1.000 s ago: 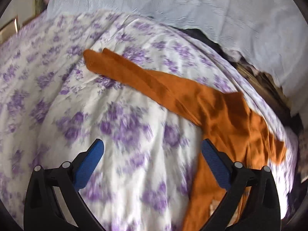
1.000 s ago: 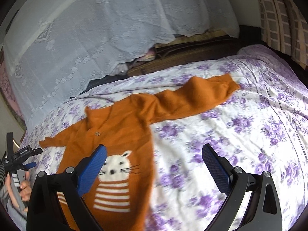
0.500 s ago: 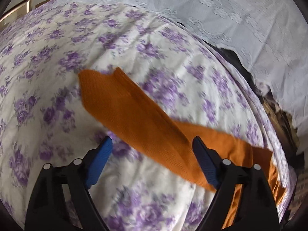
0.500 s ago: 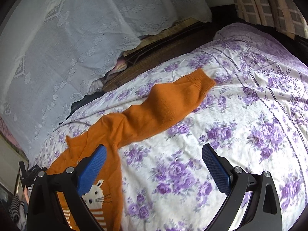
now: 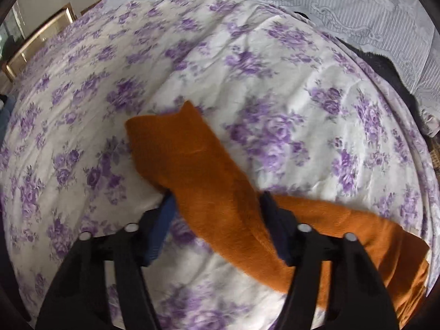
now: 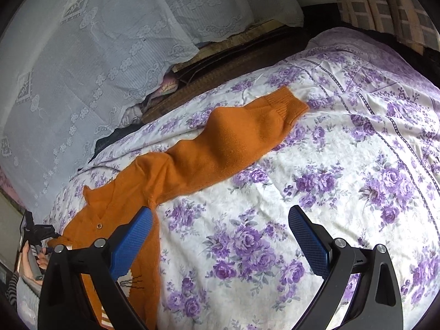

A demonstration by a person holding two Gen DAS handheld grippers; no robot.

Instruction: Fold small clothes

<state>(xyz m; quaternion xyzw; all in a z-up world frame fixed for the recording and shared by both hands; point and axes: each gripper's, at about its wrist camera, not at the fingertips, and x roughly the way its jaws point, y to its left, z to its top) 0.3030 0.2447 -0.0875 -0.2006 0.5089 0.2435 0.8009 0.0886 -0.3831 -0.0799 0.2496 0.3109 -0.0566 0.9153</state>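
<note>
An orange sweater (image 6: pixel 170 176) lies spread face up on the bed (image 6: pixel 357 165), its front with the cat picture toward the lower left of the right wrist view and both sleeves stretched out sideways. That flat, arms-out layout is probably meant to let each sleeve be folded in across the body, one hand to a side.

The left hand-held gripper (image 5: pixel 217 209) points steeply down at the sweater's left sleeve (image 5: pixel 198 176), a little back from the cuff. Its jaws have just been closing and now stand at a middling width with the sleeve between them; the knit bunches up from the sheet between the blue pads, which sit right at its edges. The pads are blurred, so I cannot tell whether they press on it yet.

The right hand-held gripper (image 6: pixel 220 233) hangs above the bed with its jaws wide and nothing in them. Its left pad overlaps the sweater's side seam below the armpit in the picture, while the right sleeve (image 6: pixel 242 134) runs away toward the upper right, well apart from the fingertips.

A white lace cloth (image 6: pixel 110 41) covers whatever stands beyond the bed.
</note>
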